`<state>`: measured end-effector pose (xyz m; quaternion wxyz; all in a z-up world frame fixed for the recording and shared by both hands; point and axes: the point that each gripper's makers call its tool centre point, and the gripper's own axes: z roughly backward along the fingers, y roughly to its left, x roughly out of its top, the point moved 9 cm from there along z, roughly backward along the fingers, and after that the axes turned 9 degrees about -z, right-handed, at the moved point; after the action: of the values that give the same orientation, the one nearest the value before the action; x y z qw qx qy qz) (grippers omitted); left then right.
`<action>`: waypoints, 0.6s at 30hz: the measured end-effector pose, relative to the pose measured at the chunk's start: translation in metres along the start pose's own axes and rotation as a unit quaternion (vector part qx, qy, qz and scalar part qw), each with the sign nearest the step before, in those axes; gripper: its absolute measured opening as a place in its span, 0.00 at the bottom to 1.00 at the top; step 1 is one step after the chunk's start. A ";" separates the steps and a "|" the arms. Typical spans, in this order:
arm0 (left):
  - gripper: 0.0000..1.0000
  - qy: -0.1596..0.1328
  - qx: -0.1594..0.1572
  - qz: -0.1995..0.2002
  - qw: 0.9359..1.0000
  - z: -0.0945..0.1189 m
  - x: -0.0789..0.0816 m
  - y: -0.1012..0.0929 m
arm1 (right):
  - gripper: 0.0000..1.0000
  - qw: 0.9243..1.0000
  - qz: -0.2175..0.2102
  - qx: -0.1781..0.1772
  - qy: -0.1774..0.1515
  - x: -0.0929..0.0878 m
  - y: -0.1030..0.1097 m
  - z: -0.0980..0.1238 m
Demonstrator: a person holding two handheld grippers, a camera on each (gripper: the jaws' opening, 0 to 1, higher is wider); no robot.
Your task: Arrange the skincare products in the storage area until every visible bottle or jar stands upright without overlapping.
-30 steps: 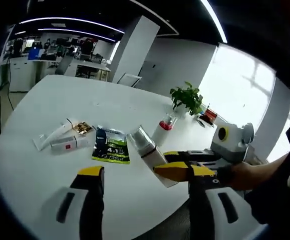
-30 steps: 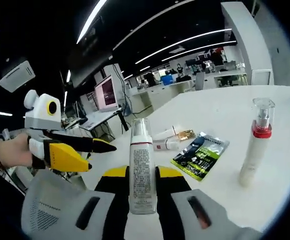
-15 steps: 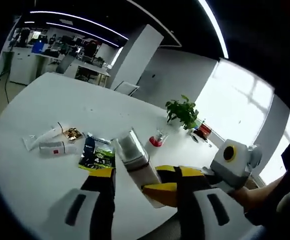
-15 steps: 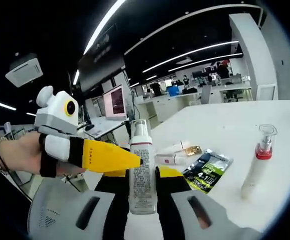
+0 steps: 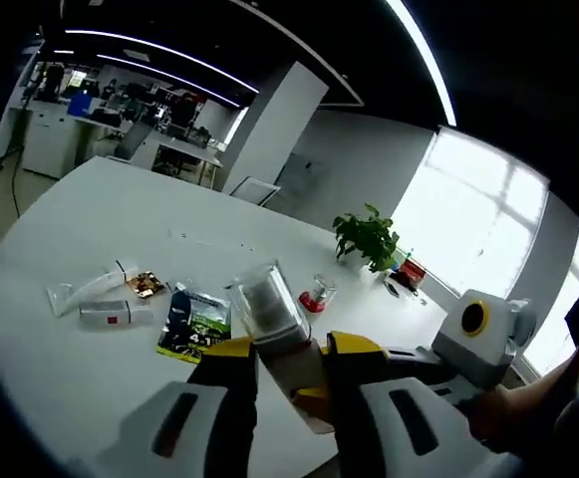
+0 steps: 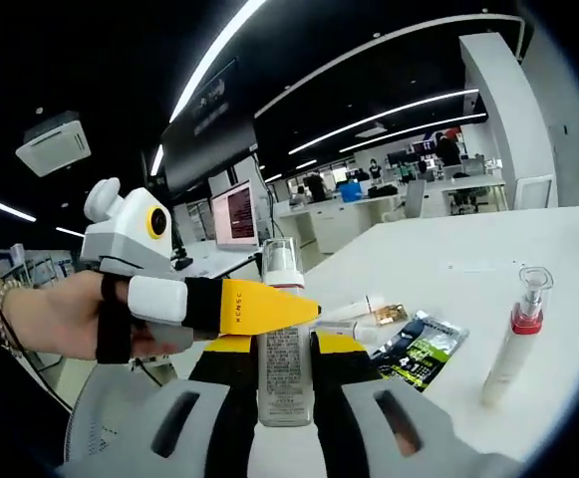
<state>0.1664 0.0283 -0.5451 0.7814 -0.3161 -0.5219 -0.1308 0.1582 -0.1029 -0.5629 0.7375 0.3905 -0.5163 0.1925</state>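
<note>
A white bottle with a printed label and a clear cap is held above the table edge, my right gripper shut on its body. My left gripper has its jaws pressed against both sides of the same bottle just under the cap. In the right gripper view the left gripper reaches in from the left, one yellow jaw crossing the bottle's neck. A slim pump bottle with a red collar stands upright on the table, also visible as the pump bottle in the left gripper view.
On the white table lie a green sachet, two white tubes and a small gold packet. A potted plant stands at the far edge. A hand holds the left gripper.
My left gripper came in from the side and its wide jaws narrowed onto the bottle under its cap. The right gripper kept hold of the bottle.
</note>
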 end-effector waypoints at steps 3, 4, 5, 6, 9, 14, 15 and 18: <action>0.18 -0.006 -0.024 0.013 1.000 0.001 0.003 -0.002 | 0.20 0.999 -0.030 0.012 -0.006 0.002 0.000 0.003; 0.18 -0.007 -0.042 0.014 0.999 0.002 0.006 -0.002 | 0.21 0.998 -0.054 0.033 -0.008 0.003 0.001 0.003; 0.18 -0.007 -0.053 0.013 0.998 0.003 0.008 -0.002 | 0.21 0.997 -0.064 0.039 -0.011 0.004 0.001 0.004; 0.17 -0.009 -0.081 0.018 0.997 0.004 0.012 -0.005 | 0.22 0.994 -0.083 0.062 -0.025 0.008 0.000 0.006; 0.17 -0.008 -0.134 0.006 0.991 0.008 0.023 -0.007 | 0.24 0.986 -0.114 0.121 -0.027 0.015 -0.004 0.009; 0.17 -0.010 -0.244 -0.037 0.969 0.017 0.046 -0.027 | 0.25 0.958 -0.136 0.252 -0.009 0.036 -0.001 0.021; 0.17 -0.009 -0.267 -0.038 0.963 0.019 0.050 -0.032 | 0.25 0.951 -0.137 0.278 -0.005 0.041 -0.001 0.023; 0.16 -0.012 -0.316 -0.059 0.947 0.023 0.058 -0.046 | 0.23 0.930 -0.147 0.336 0.019 0.049 0.011 0.028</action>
<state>0.1495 0.0154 -0.4706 0.6257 -0.5172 -0.4811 -0.3310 0.1529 -0.1230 -0.5090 0.5932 0.6830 -0.3440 0.2517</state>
